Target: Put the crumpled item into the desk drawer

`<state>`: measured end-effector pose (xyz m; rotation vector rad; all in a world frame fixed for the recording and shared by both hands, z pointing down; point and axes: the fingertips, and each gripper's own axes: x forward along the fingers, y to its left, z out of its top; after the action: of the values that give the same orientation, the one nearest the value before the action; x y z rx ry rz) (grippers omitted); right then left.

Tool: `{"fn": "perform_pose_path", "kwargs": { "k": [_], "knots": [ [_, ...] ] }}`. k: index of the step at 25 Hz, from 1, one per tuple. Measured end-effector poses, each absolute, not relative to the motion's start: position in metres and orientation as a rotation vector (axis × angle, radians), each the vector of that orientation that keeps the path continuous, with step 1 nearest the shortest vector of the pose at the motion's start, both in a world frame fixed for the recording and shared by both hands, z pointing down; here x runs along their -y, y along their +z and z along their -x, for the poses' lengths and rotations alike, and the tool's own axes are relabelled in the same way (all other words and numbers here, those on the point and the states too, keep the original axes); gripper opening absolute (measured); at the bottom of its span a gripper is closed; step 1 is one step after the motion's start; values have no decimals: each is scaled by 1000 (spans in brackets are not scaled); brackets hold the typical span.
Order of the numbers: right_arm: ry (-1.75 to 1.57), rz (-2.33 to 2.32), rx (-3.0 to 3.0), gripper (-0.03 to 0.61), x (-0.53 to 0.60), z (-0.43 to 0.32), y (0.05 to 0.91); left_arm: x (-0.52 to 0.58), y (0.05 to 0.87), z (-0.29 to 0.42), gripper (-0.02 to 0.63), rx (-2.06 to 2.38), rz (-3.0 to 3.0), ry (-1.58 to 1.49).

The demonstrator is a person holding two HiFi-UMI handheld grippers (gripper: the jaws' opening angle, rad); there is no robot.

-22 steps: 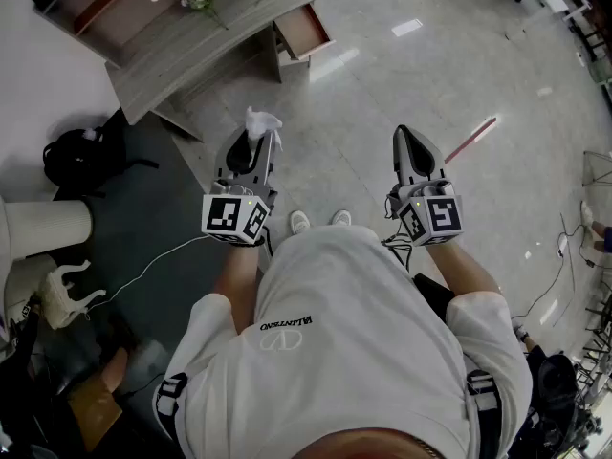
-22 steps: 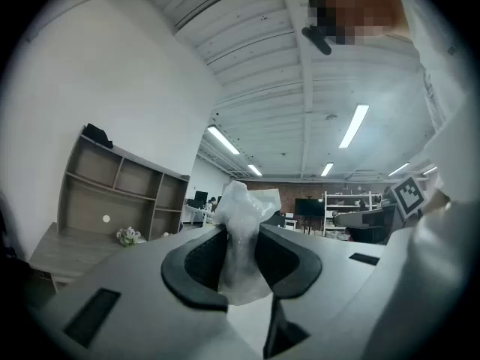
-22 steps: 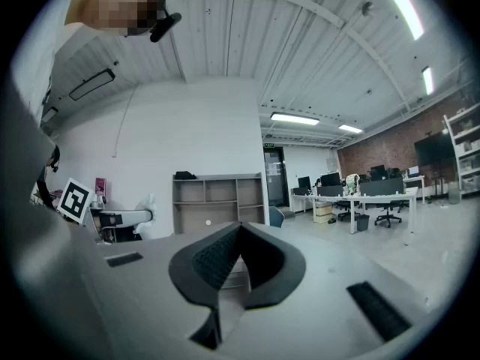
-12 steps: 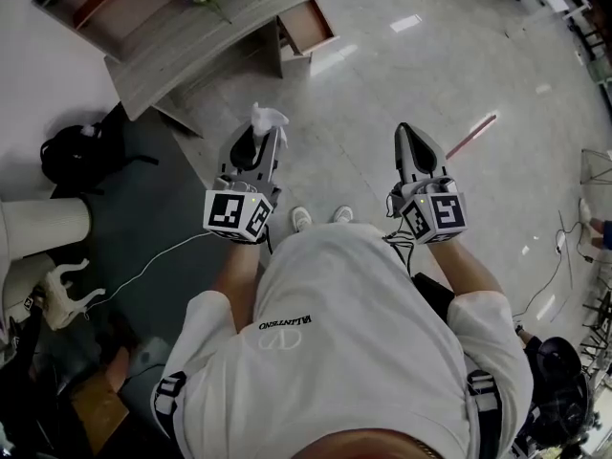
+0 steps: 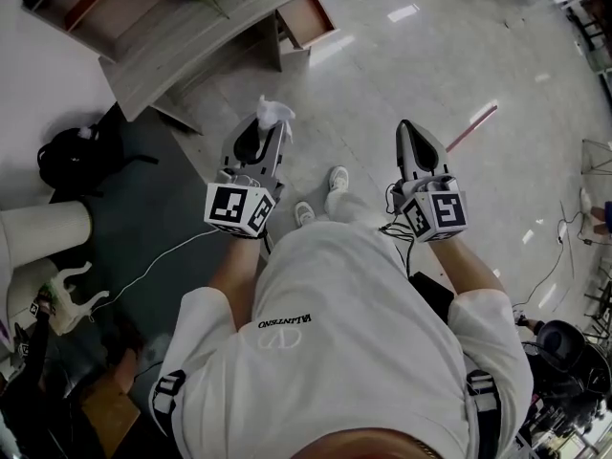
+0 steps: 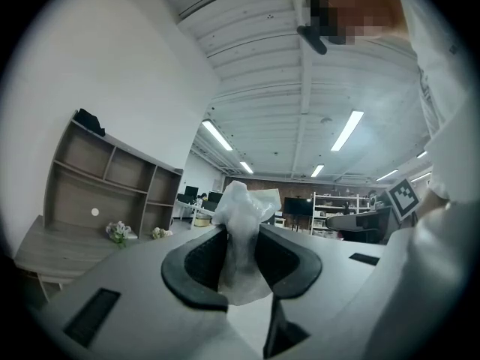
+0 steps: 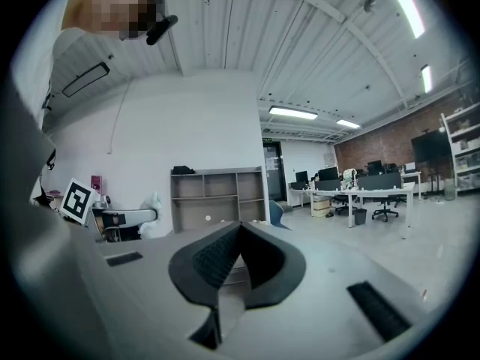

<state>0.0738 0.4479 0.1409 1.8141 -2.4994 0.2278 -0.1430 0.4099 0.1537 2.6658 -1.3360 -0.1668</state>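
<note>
Clearly the left gripper (image 6: pixel 241 232) is clenched on the crumpled white item (image 6: pixel 240 223). Its two dark pads press in on it from either side, and the top bunches out above the tips. In the head view that white tuft shows at the front end of the gripper, just left of the frame's centre, over the pale floor (image 5: pixel 430 65). The right gripper (image 7: pixel 238 231) has its jaws pressed together with nothing between them, and it is held level beside the other.

The desk drawer (image 5: pixel 306 17) is pulled open at the right end of the grey desk (image 5: pixel 182 46), at the top of the head view and slightly left of centre. From the held item it lies straight up the frame and a touch to the right, well apart, with bare floor between. The left gripper's long axis points up and a little right, roughly at the drawer. This gripper is also the nearer of the two. The drawer looks already open, so the coming move is probably a carry forward along that line until the item hangs over the drawer's mouth.
</note>
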Motion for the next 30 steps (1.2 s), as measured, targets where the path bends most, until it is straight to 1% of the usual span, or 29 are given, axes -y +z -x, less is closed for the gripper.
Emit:
{"fn": "perform_pose_path", "kwargs": {
  "k": [12,30],
  "knots": [
    [253,-1770,2532,-2,-392,-88,153,-353,157,114,101,1350,-2649,-162],
    [326,-1693,2604,-2,-268,-170,172,-240,168,23,102,1411,-2633,-105]
  ]
}}
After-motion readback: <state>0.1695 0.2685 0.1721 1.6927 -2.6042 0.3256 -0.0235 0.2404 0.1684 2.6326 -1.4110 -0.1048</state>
